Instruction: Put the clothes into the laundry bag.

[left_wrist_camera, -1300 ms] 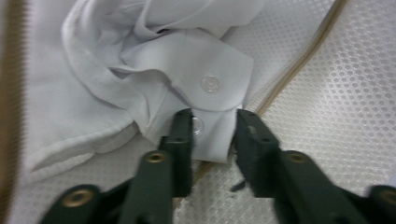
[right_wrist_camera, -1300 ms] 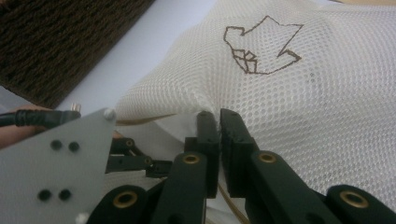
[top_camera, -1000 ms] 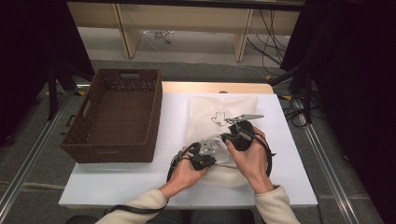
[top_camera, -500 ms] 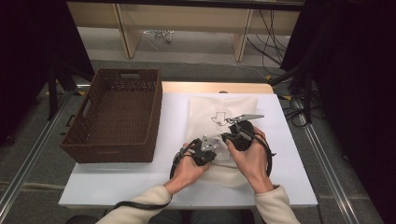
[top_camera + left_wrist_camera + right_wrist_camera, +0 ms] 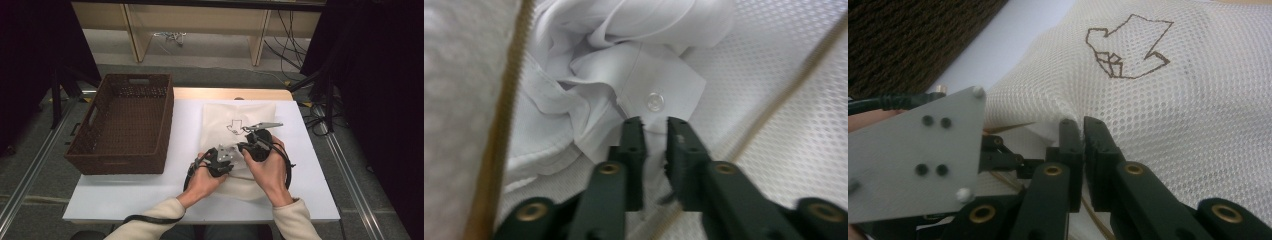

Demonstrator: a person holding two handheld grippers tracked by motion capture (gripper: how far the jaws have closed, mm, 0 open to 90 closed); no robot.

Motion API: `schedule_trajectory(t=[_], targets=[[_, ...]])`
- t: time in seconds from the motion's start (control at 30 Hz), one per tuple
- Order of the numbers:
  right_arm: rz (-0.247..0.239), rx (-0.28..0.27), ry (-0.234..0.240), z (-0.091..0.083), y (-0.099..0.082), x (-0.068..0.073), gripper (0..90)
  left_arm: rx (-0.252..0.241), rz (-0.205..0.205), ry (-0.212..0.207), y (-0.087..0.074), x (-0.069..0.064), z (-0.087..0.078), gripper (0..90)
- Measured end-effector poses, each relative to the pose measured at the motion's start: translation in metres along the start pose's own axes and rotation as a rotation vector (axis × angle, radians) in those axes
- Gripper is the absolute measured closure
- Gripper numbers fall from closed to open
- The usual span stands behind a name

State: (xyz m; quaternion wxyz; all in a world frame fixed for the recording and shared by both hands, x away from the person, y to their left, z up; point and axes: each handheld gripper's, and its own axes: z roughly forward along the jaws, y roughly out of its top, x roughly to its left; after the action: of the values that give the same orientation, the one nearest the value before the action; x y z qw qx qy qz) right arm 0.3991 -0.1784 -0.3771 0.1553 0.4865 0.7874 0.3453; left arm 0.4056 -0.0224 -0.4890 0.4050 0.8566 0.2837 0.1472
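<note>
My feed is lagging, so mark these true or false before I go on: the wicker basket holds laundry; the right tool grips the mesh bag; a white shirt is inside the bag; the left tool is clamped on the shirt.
1. The brown woven wicker basket holds laundry. False: nothing lies in it.
2. The right tool pinches the cream mesh laundry bag. True.
3. A white buttoned shirt lies inside the bag. True.
4. The left tool is clamped on the shirt. False: its jaws have just been opening, with fabric between them.

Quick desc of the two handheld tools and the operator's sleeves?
Both tools have black jaws with brass-coloured pivot rivets. The left tool carries a grey three-cornered plate with dark holes and small white knobs. The right tool has a black body. Black cables trail off. Sleeves are cream knit.
</note>
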Motion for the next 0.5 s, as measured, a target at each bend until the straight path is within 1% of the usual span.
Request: schedule_trajectory(t=[0.03, 0.07, 0.1, 0.13, 0.17, 0.2, 0.23, 0.27, 0.3, 0.33, 0.37, 0.4, 0.47, 0.5], targets=[[0.000, 0.000, 0.000, 0.000, 0.000, 0.000, 88.2, -0.003, 0.010, -0.013, -0.001, 0.000, -0.002, 72.0], [-0.011, 0.007, 0.011, -0.001, 0.000, -0.001, 88.2, 0.007, 0.025, -0.023, -0.001, 0.001, -0.005, 68.6], [-0.020, 0.007, 0.009, -0.001, 0.000, -0.001, 88.2, -0.001, 0.037, -0.007, -0.002, 0.000, -0.009, 65.9], [0.003, 0.005, 0.008, -0.001, 0.000, 0.000, 88.2, -0.004, 0.041, -0.009, -0.002, 0.000, -0.011, 62.2], [-0.003, 0.010, 0.013, -0.001, 0.000, 0.000, 88.2, -0.008, 0.050, -0.010, -0.002, -0.001, -0.015, 61.3], [0.010, 0.007, -0.006, -0.001, 0.000, 0.001, 88.2, -0.008, 0.057, -0.014, -0.003, -0.001, -0.018, 60.9], [0.007, 0.007, -0.003, -0.001, 0.000, 0.001, 88.2, -0.010, 0.074, -0.024, -0.003, -0.002, -0.022, 60.7], [0.006, 0.006, 0.006, -0.001, 0.000, 0.001, 88.2, -0.019, 0.076, -0.029, -0.004, -0.003, -0.024, 60.7], [0.001, 0.008, 0.004, -0.001, 0.000, 0.001, 88.2, -0.013, 0.096, -0.027, -0.005, -0.003, -0.027, 61.0], [0.010, 0.013, -0.001, -0.002, 0.000, 0.002, 88.2, -0.005, 0.110, -0.025, -0.005, -0.002, -0.029, 61.4], [0.021, 0.009, -0.003, -0.001, 0.000, 0.003, 88.2, 0.001, 0.115, -0.027, -0.006, -0.002, -0.031, 61.9], [0.008, 0.013, -0.006, -0.002, 0.000, 0.002, 88.2, 0.004, 0.123, -0.033, -0.007, -0.002, -0.032, 62.3], [0.025, 0.010, -0.012, -0.001, 0.000, 0.003, 88.1, 0.023, 0.141, -0.042, -0.009, 0.000, -0.034, 63.2], [0.044, 0.010, -0.009, -0.001, 0.000, 0.005, 88.1, 0.027, 0.143, -0.045, -0.009, 0.000, -0.034, 63.4]])
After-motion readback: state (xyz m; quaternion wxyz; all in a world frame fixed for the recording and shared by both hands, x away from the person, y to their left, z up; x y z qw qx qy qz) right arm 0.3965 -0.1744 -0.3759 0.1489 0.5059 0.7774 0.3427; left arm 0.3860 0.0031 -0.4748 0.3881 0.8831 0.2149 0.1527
